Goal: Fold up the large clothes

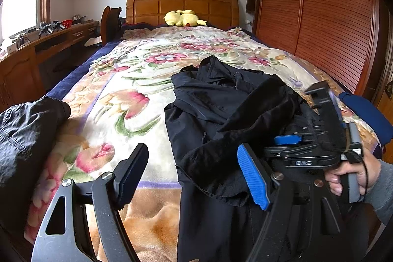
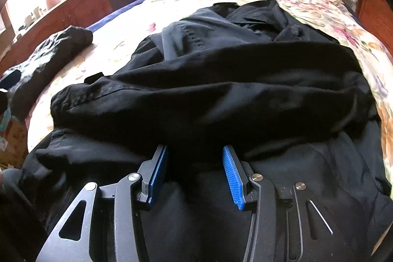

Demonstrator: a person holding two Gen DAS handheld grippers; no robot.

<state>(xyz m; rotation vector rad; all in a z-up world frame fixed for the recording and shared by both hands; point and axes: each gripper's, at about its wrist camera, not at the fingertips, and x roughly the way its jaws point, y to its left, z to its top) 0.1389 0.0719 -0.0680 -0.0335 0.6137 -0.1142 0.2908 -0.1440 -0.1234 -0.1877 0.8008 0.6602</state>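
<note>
A black jacket [image 1: 221, 100] lies crumpled on the floral blanket [image 1: 137, 80] that covers the bed, towards the right side and near the foot end; one sleeve [image 2: 196, 100] is drawn across the top of the heap, running from left to right in the right wrist view. The right gripper [image 2: 195, 172] is pressed in low against this garment; dark cloth fills the gap between its blue-padded fingers [image 2: 233, 178], yet whether the pads actually clamp the cloth or merely stand around it, I cannot tell. In the left wrist view that same tool shows at the right edge, with the person's hand [image 1: 348, 176] wrapped around its grip and a grey cuff behind it. The left gripper [image 1: 194, 176] hovers above the blanket with its fingers [image 1: 132, 171] spread wide and released, nothing between them; its right-hand finger sits over the jacket's near edge. A second dark garment [image 1: 27, 139], shinier, lies apart at the left edge of the bed. A yellow plush toy [image 1: 183, 17] rests by the wooden headboard [image 1: 181, 5]; a slatted wardrobe [image 1: 319, 16] stands along the right.
</note>
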